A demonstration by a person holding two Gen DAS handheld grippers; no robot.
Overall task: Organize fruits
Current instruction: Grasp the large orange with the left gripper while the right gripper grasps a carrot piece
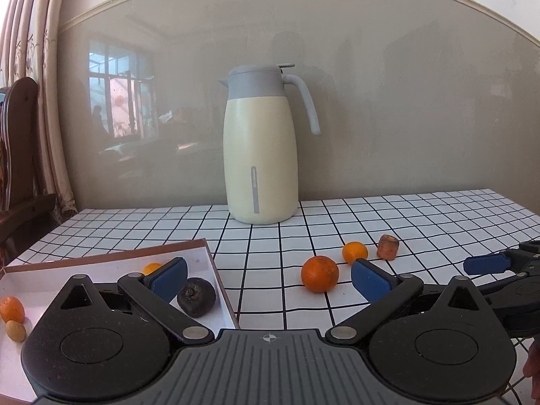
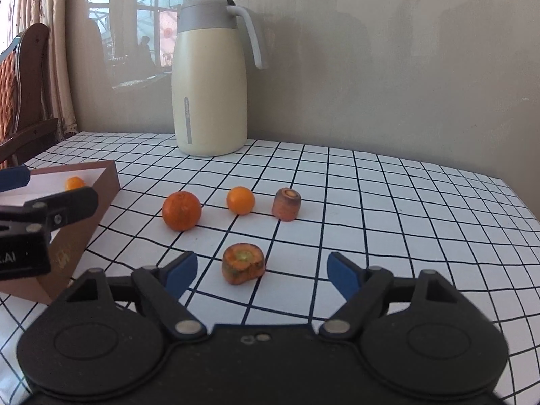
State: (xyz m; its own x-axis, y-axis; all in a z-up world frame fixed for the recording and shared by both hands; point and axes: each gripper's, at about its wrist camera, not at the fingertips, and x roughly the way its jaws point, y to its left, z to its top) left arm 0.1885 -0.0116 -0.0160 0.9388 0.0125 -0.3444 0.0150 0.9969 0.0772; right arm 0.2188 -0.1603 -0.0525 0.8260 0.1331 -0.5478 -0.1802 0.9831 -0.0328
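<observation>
A brown box with a white inside (image 1: 216, 270) (image 2: 101, 195) stands at the table's left. In it lie a dark fruit (image 1: 196, 297), two small oranges (image 1: 12, 309) (image 1: 151, 267) and a small tan fruit (image 1: 16, 330). On the checked cloth lie a large orange (image 1: 319, 274) (image 2: 181, 210), a small orange (image 1: 354, 252) (image 2: 240, 200) and two carrot chunks (image 2: 287, 204) (image 2: 243, 264). My left gripper (image 1: 268, 278) is open and empty over the box's right edge. My right gripper (image 2: 261, 271) is open and empty around the near carrot chunk without touching it.
A cream and grey thermos jug (image 1: 261, 145) (image 2: 211, 77) stands at the back near the wall. A wooden chair (image 2: 23, 84) and curtains are at the left. The right gripper shows at the right of the left wrist view (image 1: 499, 265).
</observation>
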